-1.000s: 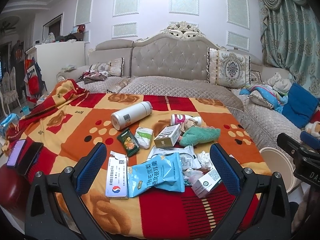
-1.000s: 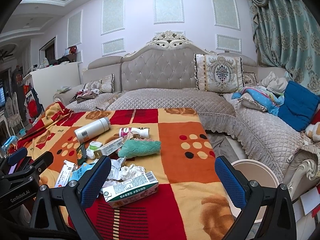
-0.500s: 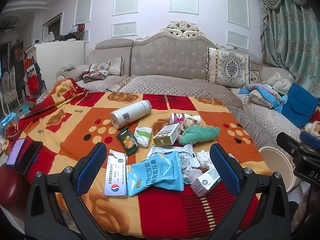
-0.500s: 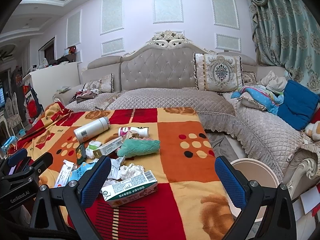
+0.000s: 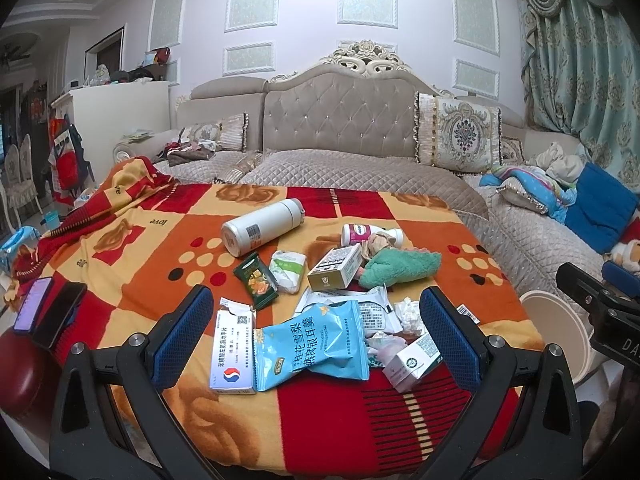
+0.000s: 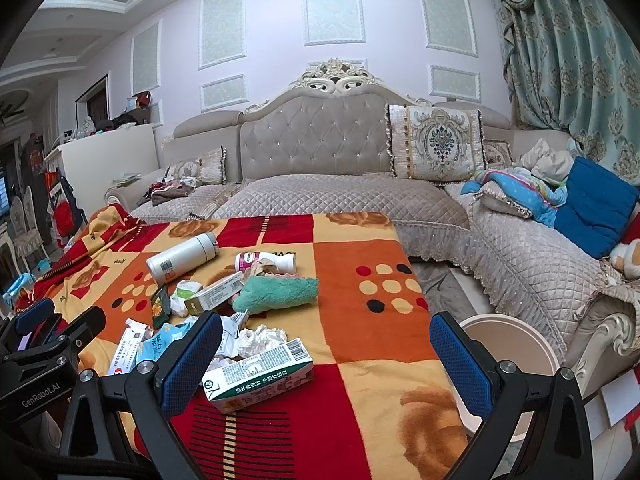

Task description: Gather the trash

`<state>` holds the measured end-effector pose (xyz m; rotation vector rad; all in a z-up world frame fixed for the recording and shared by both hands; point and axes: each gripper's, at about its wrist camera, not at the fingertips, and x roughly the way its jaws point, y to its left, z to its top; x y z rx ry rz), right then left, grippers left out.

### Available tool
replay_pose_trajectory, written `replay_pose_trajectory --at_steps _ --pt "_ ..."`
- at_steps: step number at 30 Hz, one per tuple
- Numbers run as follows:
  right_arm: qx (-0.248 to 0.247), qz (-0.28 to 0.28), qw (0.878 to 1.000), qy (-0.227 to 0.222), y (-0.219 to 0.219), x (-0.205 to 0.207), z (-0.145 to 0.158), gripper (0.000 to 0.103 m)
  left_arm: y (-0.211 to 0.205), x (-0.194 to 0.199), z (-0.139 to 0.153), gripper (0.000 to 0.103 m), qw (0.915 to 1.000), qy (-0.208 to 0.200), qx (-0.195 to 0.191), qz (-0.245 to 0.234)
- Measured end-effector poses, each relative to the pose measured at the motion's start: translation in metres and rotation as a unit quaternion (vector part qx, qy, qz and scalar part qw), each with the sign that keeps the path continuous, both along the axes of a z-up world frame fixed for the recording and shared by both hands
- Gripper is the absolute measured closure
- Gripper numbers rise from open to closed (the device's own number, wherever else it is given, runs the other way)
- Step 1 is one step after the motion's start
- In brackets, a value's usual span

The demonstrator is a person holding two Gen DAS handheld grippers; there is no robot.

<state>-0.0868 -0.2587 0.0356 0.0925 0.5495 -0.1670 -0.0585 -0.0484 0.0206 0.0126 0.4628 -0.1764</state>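
Observation:
Litter lies on a red and orange blanket (image 5: 132, 248): a blue snack bag (image 5: 316, 344), a white medicine box (image 5: 234, 354), a green-and-white carton (image 6: 258, 378), crumpled tissue (image 6: 262, 336), a dark green packet (image 5: 256, 280) and a small olive box (image 5: 334, 268). My left gripper (image 5: 316, 330) hovers open above the blue bag, holding nothing. My right gripper (image 6: 326, 358) is open too, its left pad (image 6: 188, 364) beside the carton. A cream bin (image 6: 516, 344) stands on the floor to the right of the blanket.
A white flask (image 5: 262, 232), a pink-labelled bottle (image 5: 370, 234) and a teal cloth (image 5: 400, 266) lie further back. Two phones (image 5: 48, 312) rest at the blanket's left edge. A quilted sofa (image 6: 344, 196) with cushions wraps behind and to the right.
Both grippers have crept slightly forward over the blanket. Nothing has been picked up or shifted.

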Motion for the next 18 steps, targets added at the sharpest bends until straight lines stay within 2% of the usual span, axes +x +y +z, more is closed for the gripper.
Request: replay_pose_trajectory --at_steps 3,8,18 --pt "-0.004 0.000 1.000 -0.020 0.0002 -0.0011 -0.0008 0.000 0.0000 0.0003 0.0003 0.001 1.0000 0.000 0.000 0.000" --pt "0.000 0.001 1.000 -0.006 -0.0001 -0.0003 -0.0005 0.000 -0.0001 0.0002 0.0006 0.001 1.0000 0.001 0.000 0.001" --pt "-0.007 0.002 1.000 -0.013 0.0006 -0.0017 -0.0027 0.000 -0.0004 0.0001 -0.0006 0.001 1.0000 0.002 0.000 0.000"
